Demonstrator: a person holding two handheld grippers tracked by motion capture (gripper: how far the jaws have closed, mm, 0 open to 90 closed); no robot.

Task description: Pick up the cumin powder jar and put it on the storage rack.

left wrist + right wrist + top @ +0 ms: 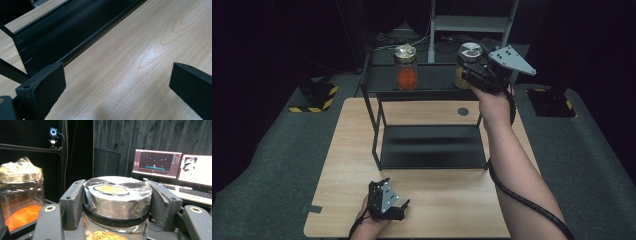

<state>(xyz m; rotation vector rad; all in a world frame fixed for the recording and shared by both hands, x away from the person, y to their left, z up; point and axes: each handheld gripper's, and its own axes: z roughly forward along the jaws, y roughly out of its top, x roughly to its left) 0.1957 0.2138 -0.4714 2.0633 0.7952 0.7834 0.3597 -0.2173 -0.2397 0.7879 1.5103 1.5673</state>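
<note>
Right gripper view: the right gripper (117,205) has both jaws pressed against the silver lid of the jar with the yellow-brown contents (117,202), one pad on each side of the lid, clamped firm. The jar stands upright, long axis vertical, lid up. Plastic film wraps the lid.

High view: same jar (466,62) sits on the top shelf of the black rack (432,152), at the shelf's right end. The right gripper (472,67) comes at it from the near-right side, roughly level, grey plate on top. The orange-filled jar (406,67) is on the same shelf, toward its left end, upright too, well apart from the held jar. In the right gripper view it shows at the left edge (21,195), crinkled film over its lid.

Left gripper (387,200) rests low on the wooden table (337,165), in front of the rack, near the table's front edge.

Left gripper view: jaws spread wide, nothing between them, just bare table (130,70). Rack's bottom shelf (65,32) runs across just ahead of the left jaw, not touching.
</note>
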